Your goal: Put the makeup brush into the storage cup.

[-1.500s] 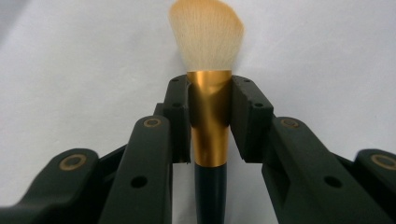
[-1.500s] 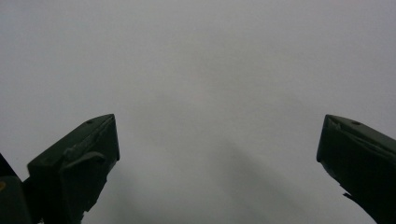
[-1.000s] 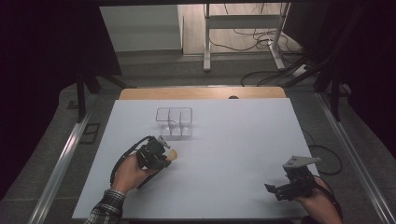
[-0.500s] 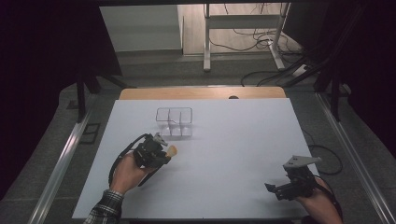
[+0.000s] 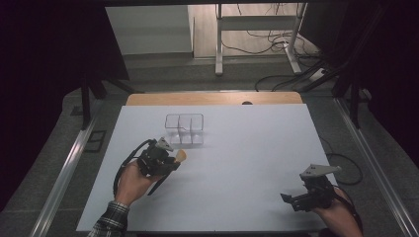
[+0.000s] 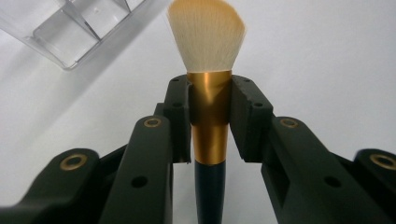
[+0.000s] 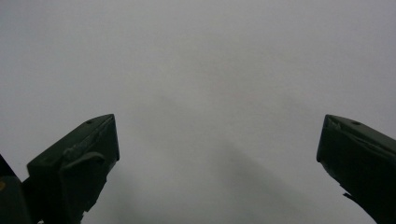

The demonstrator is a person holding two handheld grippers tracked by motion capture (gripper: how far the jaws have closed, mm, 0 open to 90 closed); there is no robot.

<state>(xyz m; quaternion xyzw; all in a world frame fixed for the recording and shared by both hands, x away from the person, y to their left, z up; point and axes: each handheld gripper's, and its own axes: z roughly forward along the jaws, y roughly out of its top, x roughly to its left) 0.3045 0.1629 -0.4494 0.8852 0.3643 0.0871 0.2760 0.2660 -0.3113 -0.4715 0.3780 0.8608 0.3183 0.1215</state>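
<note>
Makeup brush clamped in left gripper
Bristles point toward the clear organizer; right gripper rests low, jaws wide, empty.

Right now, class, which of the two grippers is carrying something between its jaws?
The left gripper: its jaws clamp a makeup brush by its gold ferrule. The right gripper stands wide open.

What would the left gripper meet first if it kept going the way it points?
Probably bare white table. The left gripper, shut on the makeup brush, points just beside the clear organizer; depth is unclear.
</note>
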